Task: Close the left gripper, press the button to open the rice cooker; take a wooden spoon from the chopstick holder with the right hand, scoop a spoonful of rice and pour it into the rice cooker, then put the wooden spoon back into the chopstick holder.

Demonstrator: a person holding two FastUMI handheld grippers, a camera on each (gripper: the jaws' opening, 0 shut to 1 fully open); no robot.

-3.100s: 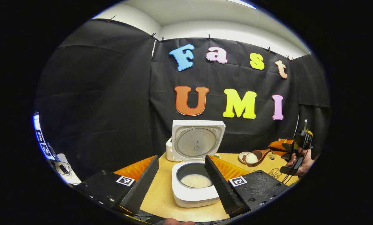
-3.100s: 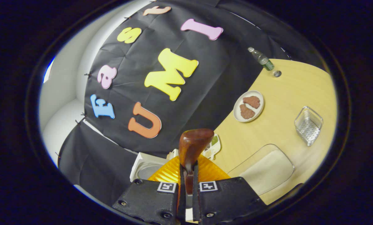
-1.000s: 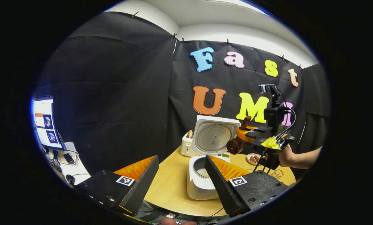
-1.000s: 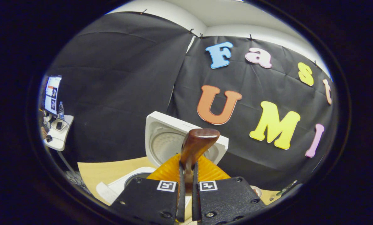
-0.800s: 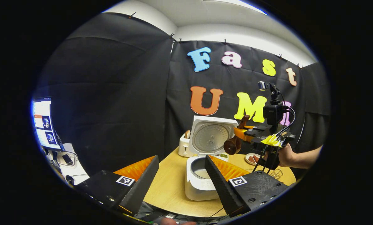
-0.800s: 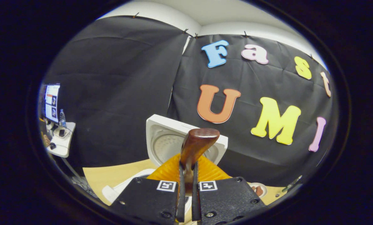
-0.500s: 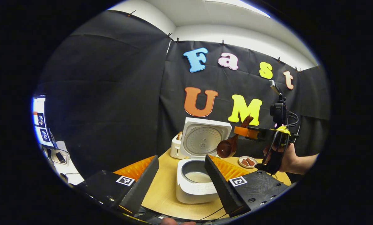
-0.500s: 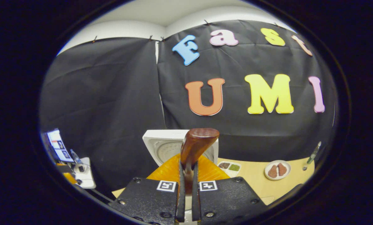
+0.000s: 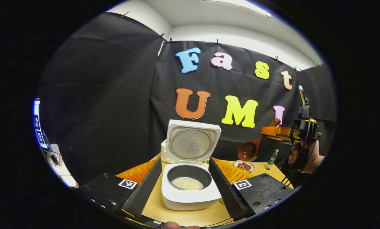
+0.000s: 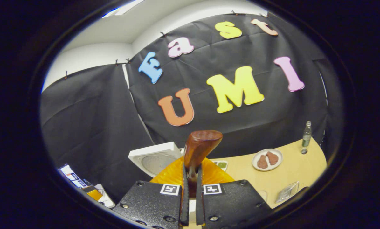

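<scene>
Swung away from over the rice cooker (image 9: 190,186), the right gripper (image 9: 280,132) sits at 3 o'clock of its open pot, fingers clamped on the wooden spoon (image 10: 200,148), handle slanting up-right with the empty bowl low; left gripper (image 9: 185,183) fingers gape, holding nothing.

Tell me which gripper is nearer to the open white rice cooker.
Left. The left gripper has its open fingers on either side of the white rice cooker. The right gripper, holding the brown wooden spoon, is raised off to the cooker's right.
</scene>
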